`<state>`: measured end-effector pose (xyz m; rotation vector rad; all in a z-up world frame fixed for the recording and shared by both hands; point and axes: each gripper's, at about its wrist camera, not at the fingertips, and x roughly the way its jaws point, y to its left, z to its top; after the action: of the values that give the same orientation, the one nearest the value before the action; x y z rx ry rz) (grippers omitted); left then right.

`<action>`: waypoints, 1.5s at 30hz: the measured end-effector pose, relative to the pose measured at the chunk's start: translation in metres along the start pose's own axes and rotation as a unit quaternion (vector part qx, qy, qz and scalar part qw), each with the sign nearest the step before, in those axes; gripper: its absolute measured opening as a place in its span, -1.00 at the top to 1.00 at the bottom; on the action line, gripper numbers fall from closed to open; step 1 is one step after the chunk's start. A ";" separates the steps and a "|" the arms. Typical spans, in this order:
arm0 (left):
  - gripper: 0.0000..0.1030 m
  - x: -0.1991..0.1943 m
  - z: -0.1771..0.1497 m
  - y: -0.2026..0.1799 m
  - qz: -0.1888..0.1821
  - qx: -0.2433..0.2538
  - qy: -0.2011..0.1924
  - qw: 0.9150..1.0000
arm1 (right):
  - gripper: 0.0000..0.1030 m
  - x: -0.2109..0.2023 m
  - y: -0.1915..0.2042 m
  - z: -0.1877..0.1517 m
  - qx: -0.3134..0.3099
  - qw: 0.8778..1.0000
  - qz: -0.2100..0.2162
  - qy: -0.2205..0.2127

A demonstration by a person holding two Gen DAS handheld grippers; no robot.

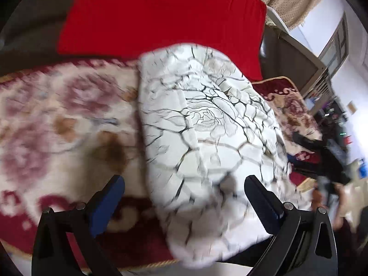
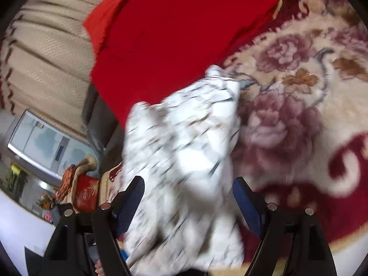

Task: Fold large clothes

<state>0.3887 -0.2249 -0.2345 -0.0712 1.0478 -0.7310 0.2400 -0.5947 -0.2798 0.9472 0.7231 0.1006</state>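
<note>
- Here, a white cloth (image 1: 207, 133) with thin dark crack lines and a pale rose print is seen lying on a flowery blanket (image 1: 57, 119).
- The blanket is cream with purple-pink roses and a dark red edge.
- In the left wrist view, the cloth is laid out fairly smooth, and a red cloth (image 1: 161, 18) is seen behind it, touching its far end.
- The left gripper (image 1: 184, 204) is held wide apart, with nothing pinched; the near end of the white cloth is seen between its two blue pads.
- In the right wrist view, the white cloth (image 2: 184, 149) is bunched up and very blurred.
- The right gripper (image 2: 187, 203) is also spread wide, and the cloth is seen between its fingers; whether the pads touch it cannot be told.
- The red cloth (image 2: 174, 36) is seen past the white one in this view too, with the flowery blanket (image 2: 299, 105) on the right.
- A beige curtain (image 2: 50, 46) is seen at the far left.
</note>
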 end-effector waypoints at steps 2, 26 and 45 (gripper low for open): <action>-1.00 0.021 0.008 0.002 -0.025 -0.008 0.033 0.999 | -0.60 0.024 -0.017 0.013 0.031 0.999 0.034 0.012; -0.96 -0.067 0.005 -0.015 0.059 0.012 -0.077 0.995 | -0.39 0.146 0.113 -0.014 -0.095 0.977 0.180 0.055; -0.96 -0.145 -0.064 -0.103 0.318 0.103 -0.173 0.926 | -0.44 0.008 0.182 -0.049 -0.230 0.972 -0.026 -0.042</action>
<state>0.2420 -0.2015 -0.1172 0.3020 0.5908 -0.2151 0.2575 -0.4483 -0.1620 0.4847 0.6102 0.1721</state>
